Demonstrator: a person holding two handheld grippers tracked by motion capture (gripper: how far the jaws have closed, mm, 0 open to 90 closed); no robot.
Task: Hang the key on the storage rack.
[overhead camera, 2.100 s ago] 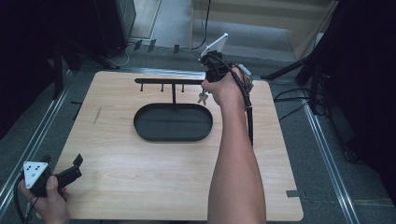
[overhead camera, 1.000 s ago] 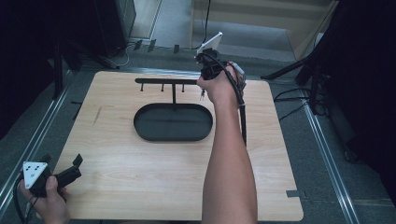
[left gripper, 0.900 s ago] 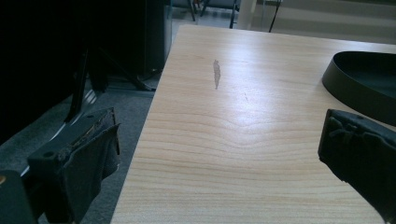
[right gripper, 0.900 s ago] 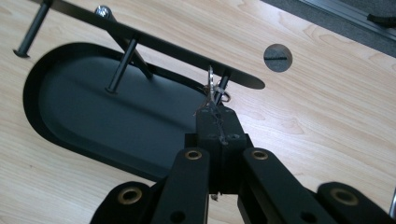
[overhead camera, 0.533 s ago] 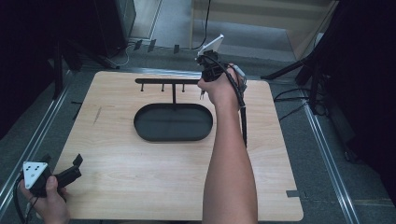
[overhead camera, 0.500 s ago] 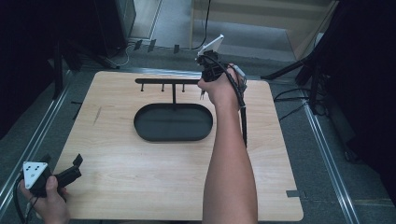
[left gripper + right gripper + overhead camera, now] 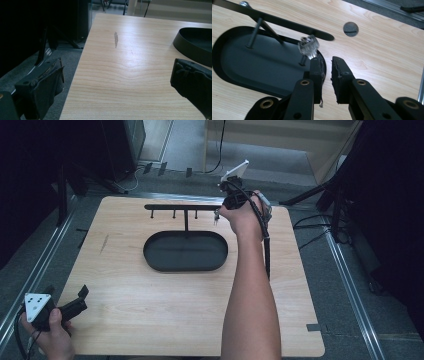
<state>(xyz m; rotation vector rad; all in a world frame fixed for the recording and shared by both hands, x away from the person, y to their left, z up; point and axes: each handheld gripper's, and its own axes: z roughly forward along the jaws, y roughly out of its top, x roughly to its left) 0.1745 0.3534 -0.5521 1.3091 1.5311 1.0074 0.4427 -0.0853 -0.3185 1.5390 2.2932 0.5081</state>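
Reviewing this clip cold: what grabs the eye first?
The black stand with its hook bar over an oval tray sits mid-table. At the bar's right end hangs a small shiny key-like item; the right tool is beside it, its jaws just having parted slightly, nothing between them. The left tool rests open at the near-left corner.

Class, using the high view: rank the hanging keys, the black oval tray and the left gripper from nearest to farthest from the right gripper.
1. Hanging keys: at the rack's right end, just left of the right gripper.
2. Black oval tray: table's middle, below the rack.
3. Left gripper: near-left corner of the table.
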